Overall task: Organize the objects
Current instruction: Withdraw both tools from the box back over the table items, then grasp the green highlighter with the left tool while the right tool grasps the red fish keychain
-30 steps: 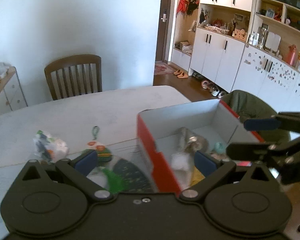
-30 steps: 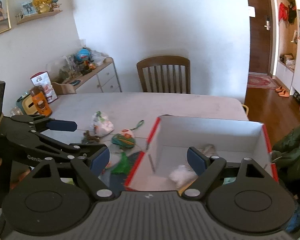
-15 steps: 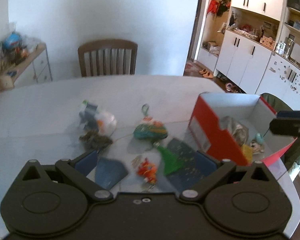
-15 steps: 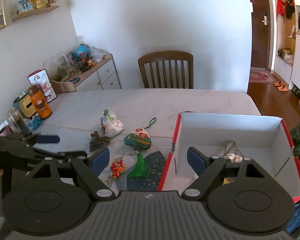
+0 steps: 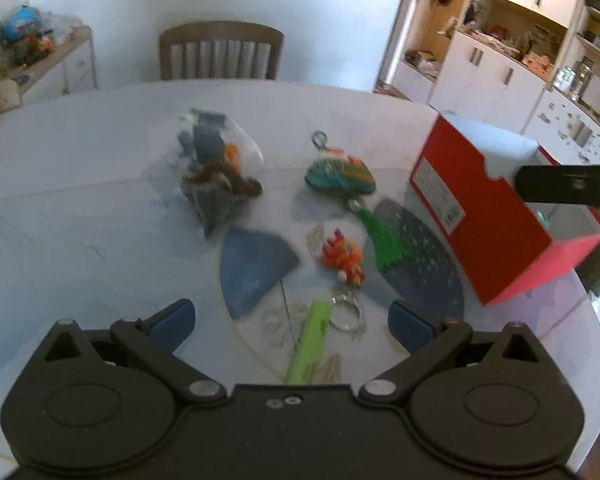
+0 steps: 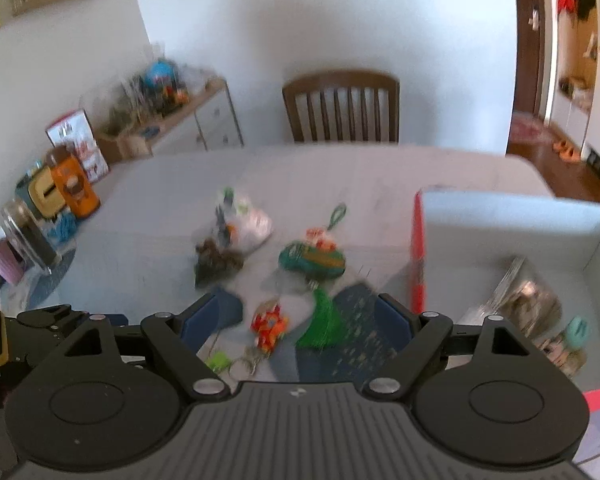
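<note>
The small things to sort lie loose on the counter (image 5: 80,216): an orange bead charm (image 5: 342,258) with its key ring (image 5: 345,316), a green tube (image 5: 309,348), a teal pouch (image 5: 340,172) with a green tassel (image 5: 384,240). The red box (image 5: 480,216) stands just beside them, some items inside. The ring and tassel could snag neighbours on a lift. Left tongs (image 5: 291,318) hover low above the tube, jaws apart, empty; right tongs (image 6: 296,316) are likewise spread and empty, held over the box's near edge.

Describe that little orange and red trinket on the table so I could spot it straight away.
Start at the red shoebox on the white table. Just left of it lies a green tassel, and the trinket sits beside that. It is the only bright orange-red beaded cluster, with a metal key ring at its near end.
</note>
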A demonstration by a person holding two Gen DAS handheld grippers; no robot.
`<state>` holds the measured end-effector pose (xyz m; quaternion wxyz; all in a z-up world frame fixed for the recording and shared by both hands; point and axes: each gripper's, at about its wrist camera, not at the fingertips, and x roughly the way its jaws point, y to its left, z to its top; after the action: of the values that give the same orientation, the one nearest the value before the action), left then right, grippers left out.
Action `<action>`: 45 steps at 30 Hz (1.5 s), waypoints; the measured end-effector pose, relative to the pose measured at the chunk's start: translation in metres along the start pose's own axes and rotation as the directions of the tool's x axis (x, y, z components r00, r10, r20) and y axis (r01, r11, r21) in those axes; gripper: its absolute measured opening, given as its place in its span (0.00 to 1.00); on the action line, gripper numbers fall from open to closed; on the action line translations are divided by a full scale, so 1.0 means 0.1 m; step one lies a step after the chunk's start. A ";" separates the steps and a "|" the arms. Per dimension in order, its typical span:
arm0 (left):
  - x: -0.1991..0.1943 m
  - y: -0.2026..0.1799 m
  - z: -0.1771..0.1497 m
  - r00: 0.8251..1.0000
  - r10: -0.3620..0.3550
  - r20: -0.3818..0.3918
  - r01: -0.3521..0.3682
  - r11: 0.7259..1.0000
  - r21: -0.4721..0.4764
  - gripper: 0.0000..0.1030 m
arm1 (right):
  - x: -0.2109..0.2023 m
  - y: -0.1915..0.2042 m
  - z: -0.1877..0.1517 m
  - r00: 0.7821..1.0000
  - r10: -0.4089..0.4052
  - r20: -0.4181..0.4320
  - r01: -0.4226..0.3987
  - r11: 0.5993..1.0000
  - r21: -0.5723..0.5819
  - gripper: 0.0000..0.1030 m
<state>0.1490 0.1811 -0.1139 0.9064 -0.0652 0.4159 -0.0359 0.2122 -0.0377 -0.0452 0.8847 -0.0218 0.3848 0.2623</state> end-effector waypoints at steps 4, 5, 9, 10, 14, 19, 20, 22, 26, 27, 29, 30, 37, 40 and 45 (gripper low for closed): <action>0.12 0.00 -0.16 0.999 -0.028 -0.024 0.029 0.999 0.034 0.99 | 0.27 0.07 -0.08 0.998 -0.024 -0.052 0.025 1.000 0.016 0.82; 0.13 -0.01 -0.19 0.999 -0.027 -0.024 0.028 0.999 0.044 0.99 | 0.31 0.07 -0.10 0.998 -0.031 -0.059 0.033 0.999 0.023 0.82; 0.19 -0.03 -0.24 0.999 -0.025 -0.021 0.027 0.996 0.084 0.99 | 0.52 0.10 -0.13 0.994 -0.037 -0.101 0.039 0.999 0.013 0.82; 0.20 -0.03 -0.25 1.000 -0.021 -0.018 0.023 0.995 0.092 0.99 | 0.56 0.11 -0.14 0.993 -0.041 -0.107 0.042 0.999 0.008 0.82; 0.25 -0.03 -0.26 1.000 -0.022 -0.008 0.023 0.994 0.106 0.94 | 0.75 0.19 -0.14 0.992 -0.043 -0.117 0.040 0.999 -0.026 0.82; 0.30 -0.07 -0.26 1.000 -0.004 0.008 0.003 0.989 0.146 0.83 | 0.97 0.26 -0.13 0.991 -0.030 -0.132 0.024 0.999 -0.046 0.82; 0.31 -0.07 -0.25 1.000 -0.002 0.010 0.001 0.988 0.153 0.82 | 1.01 0.28 -0.13 0.991 -0.034 -0.130 0.027 0.998 -0.057 0.82; 0.33 -0.07 -0.25 1.000 -0.008 0.004 0.007 0.989 0.151 0.79 | 1.08 0.30 -0.12 0.990 -0.022 -0.138 0.013 0.998 -0.060 0.79; 0.39 -0.08 -0.26 1.000 -0.008 -0.021 0.011 0.991 0.135 0.72 | 1.23 0.34 -0.13 0.987 -0.020 -0.162 0.008 0.997 -0.074 0.72; 0.40 -0.08 -0.26 1.000 -0.013 -0.027 0.017 0.992 0.129 0.71 | 1.28 0.35 -0.13 0.985 -0.024 -0.171 0.010 0.997 -0.079 0.68; 0.40 -0.09 -0.27 1.000 -0.015 -0.026 0.018 0.991 0.131 0.70 | 1.34 0.37 -0.14 0.983 -0.024 -0.183 0.008 0.996 -0.086 0.65; 0.40 -0.10 -0.28 1.000 -0.014 -0.026 0.017 0.991 0.130 0.68 | 1.36 0.38 -0.14 0.982 -0.022 -0.188 0.005 0.996 -0.090 0.63; 0.40 -0.10 -0.27 1.000 0.004 -0.026 -0.001 0.992 0.128 0.58 | 1.51 0.43 -0.14 0.976 -0.023 -0.216 -0.003 0.993 -0.118 0.53; 0.40 -0.09 -0.27 1.000 0.009 -0.022 -0.006 0.992 0.123 0.53 | 1.54 0.43 -0.15 0.974 -0.024 -0.224 -0.004 0.992 -0.123 0.51; 0.38 -0.06 -0.27 1.000 0.012 -0.011 -0.011 0.994 0.106 0.44 | 1.58 0.44 -0.16 0.973 -0.047 -0.224 0.017 0.991 -0.134 0.44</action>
<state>0.1532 0.1682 -0.1589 0.9063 -0.0145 0.4190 -0.0532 0.2698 0.0665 -0.1584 0.8358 -0.1159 0.4648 0.2684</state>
